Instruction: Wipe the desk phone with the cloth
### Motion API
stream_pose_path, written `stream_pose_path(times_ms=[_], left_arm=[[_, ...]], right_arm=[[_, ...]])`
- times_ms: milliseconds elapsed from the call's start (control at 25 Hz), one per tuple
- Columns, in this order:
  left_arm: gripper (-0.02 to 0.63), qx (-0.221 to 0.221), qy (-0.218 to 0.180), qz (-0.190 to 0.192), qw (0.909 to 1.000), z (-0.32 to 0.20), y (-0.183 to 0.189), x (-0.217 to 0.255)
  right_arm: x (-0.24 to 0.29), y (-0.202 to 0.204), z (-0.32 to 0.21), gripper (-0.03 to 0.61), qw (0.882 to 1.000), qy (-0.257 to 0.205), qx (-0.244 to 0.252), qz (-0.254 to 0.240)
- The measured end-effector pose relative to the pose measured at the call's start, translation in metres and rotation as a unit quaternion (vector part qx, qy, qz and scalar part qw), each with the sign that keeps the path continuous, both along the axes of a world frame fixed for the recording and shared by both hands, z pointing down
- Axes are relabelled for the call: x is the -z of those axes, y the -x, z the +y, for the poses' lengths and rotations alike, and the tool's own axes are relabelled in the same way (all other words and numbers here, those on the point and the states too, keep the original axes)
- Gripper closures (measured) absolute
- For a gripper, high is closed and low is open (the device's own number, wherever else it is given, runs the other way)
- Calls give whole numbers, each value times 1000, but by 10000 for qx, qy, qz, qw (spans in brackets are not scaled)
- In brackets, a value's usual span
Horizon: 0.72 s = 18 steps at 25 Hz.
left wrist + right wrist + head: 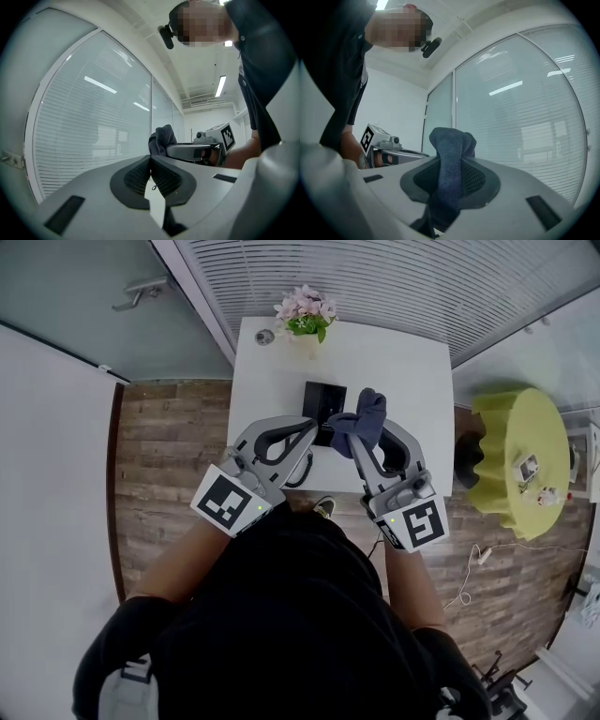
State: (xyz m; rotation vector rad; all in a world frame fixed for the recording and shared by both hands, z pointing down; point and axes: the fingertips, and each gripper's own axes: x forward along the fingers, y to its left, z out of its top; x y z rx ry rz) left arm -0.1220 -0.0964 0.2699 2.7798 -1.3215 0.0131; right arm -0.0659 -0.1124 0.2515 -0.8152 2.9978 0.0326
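R gripper [360, 439] clamped on blue cloth [366, 413], over desk phone [322, 397] on white table [403, 362]; L gripper [311, 424] jaws pressed together, empty.

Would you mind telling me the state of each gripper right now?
Left gripper: closed, holding nothing.
Right gripper: closed on the blue cloth.

Desk phone [324, 396] mostly hidden behind the cloth [364, 414] and the left gripper [312, 424].

White table [412, 362] w/ black desk phone [323, 401] mid, flower pot [306, 320] & small round item [265, 336] at back edge
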Motion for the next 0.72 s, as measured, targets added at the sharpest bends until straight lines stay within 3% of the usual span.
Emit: stream_pose_path(times_ms=[320, 720], left_arm=[[603, -125, 177, 101, 9997, -7, -4, -6], [603, -17, 81, 18, 10000, -9, -2, -1]], right_arm=[[-2, -3, -7, 465, 10000, 15, 13, 0], [4, -2, -7, 465, 10000, -46, 17, -47]])
